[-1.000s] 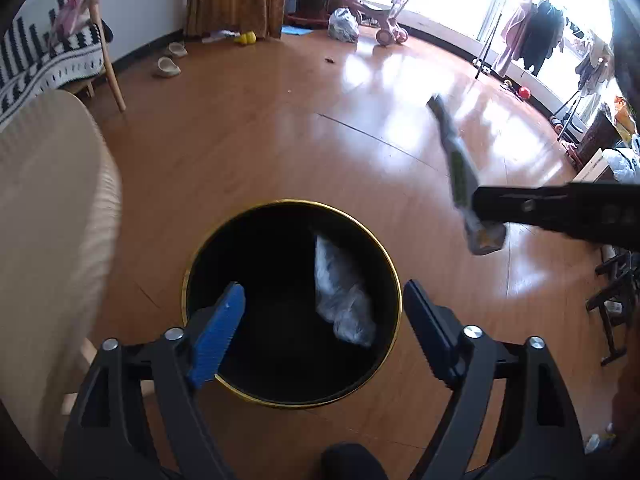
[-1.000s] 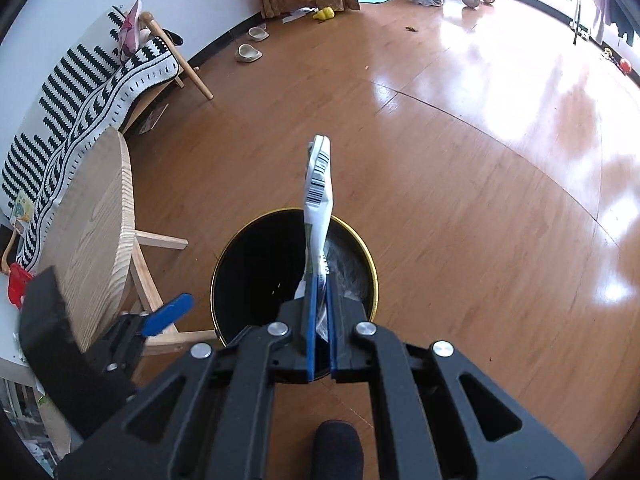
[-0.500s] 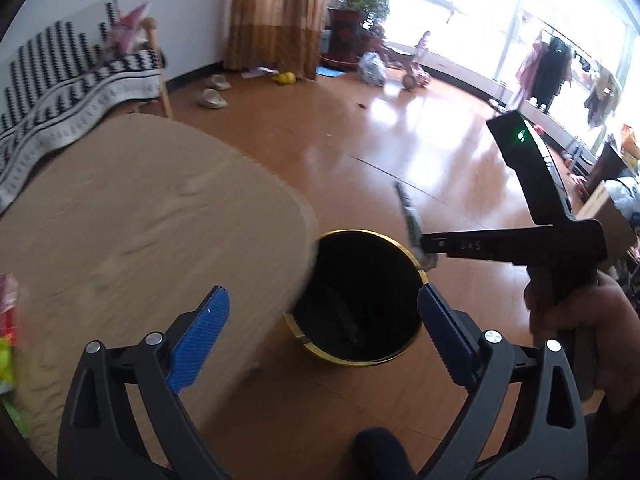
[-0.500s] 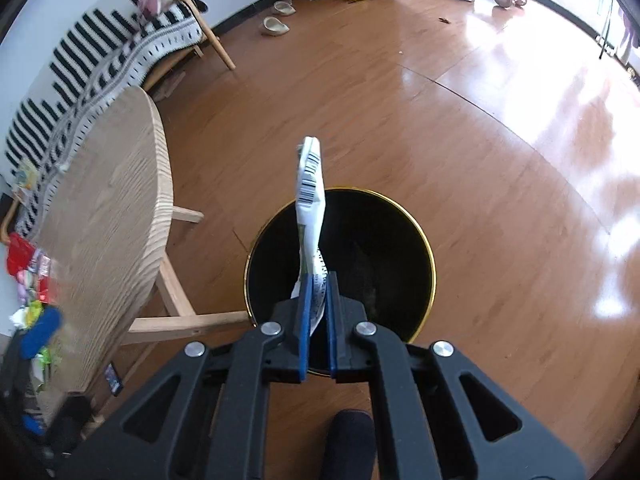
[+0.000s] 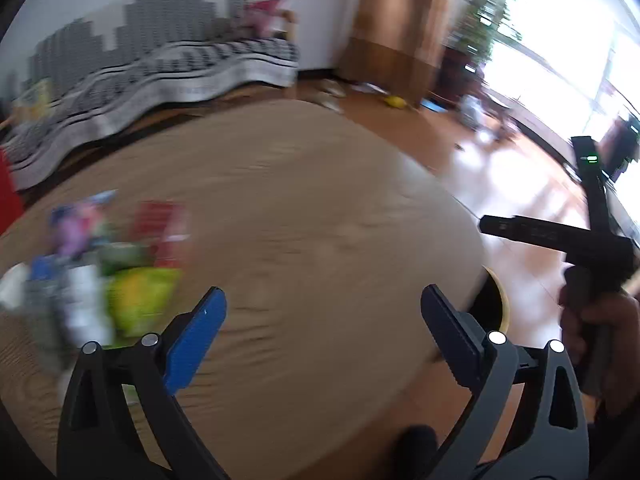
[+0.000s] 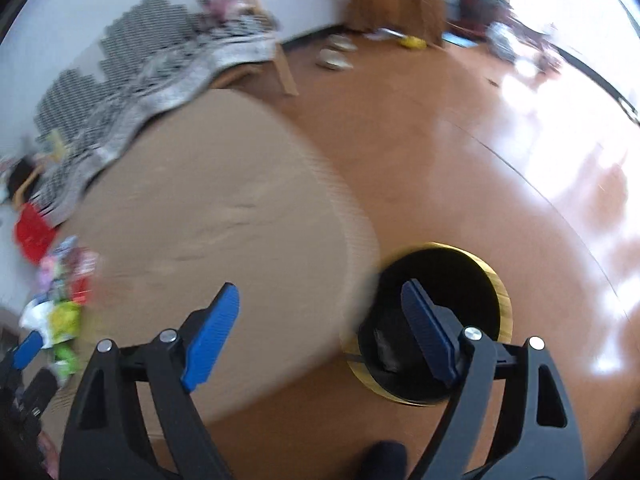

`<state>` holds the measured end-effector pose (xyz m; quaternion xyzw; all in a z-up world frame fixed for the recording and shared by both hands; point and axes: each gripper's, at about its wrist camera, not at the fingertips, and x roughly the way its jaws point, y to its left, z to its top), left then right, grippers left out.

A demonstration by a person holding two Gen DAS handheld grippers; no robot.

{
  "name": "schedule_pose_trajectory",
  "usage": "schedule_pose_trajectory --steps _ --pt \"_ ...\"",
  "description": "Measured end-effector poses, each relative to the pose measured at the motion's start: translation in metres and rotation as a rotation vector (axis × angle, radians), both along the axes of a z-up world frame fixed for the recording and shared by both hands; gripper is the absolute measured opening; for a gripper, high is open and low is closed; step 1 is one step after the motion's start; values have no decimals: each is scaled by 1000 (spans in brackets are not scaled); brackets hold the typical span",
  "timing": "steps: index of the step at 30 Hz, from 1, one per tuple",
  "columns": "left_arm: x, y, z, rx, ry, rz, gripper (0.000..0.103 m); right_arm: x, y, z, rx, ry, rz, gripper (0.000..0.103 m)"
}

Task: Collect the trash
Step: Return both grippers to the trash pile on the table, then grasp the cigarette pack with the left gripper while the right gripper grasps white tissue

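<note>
Both views are motion-blurred. A heap of colourful wrappers lies on the round wooden table at the left; it also shows in the right wrist view. The black bin with a gold rim stands on the floor beside the table, with crumpled trash inside; only its edge shows in the left wrist view. My left gripper is open and empty over the table. My right gripper is open and empty, above the table edge and the bin.
A bench with a black-and-white striped blanket stands behind the table by the wall. The wooden floor spreads to the right toward bright windows, with slippers and small items at the far side.
My right gripper has opened and let go of the white wrapper it held over the bin. Both grippers have swung left toward the table; the left one now faces the wrapper heap.
</note>
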<state>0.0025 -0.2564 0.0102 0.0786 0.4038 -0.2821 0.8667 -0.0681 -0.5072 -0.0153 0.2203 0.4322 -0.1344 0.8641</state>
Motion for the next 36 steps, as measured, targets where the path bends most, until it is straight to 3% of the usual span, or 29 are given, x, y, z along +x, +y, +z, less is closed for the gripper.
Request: schedule_pose_trajectory --steps 5,10,18,22,28,29,30,36 --pt "21 93 5 -5 -10 172 95 51 106 21 71 -87 238 81" --pt "45 192 -3 32 -11 368 95 74 209 27 57 -111 453 81" --pt "73 275 -37 93 44 474 95 107 299 17 40 -93 569 76" --pt "78 279 -47 102 58 458 95 129 319 6 -3 -75 583 73" --pt "78 266 -54 99 78 407 95 147 338 -9 -53 -63 594 53" --pt "78 263 -55 103 79 400 95 149 341 -11 -57 -60 609 37" --pt "78 260 -56 109 78 395 95 151 342 -13 -52 -53 620 13" --pt "83 243 -62 154 68 369 95 140 336 8 -16 -141 629 9"
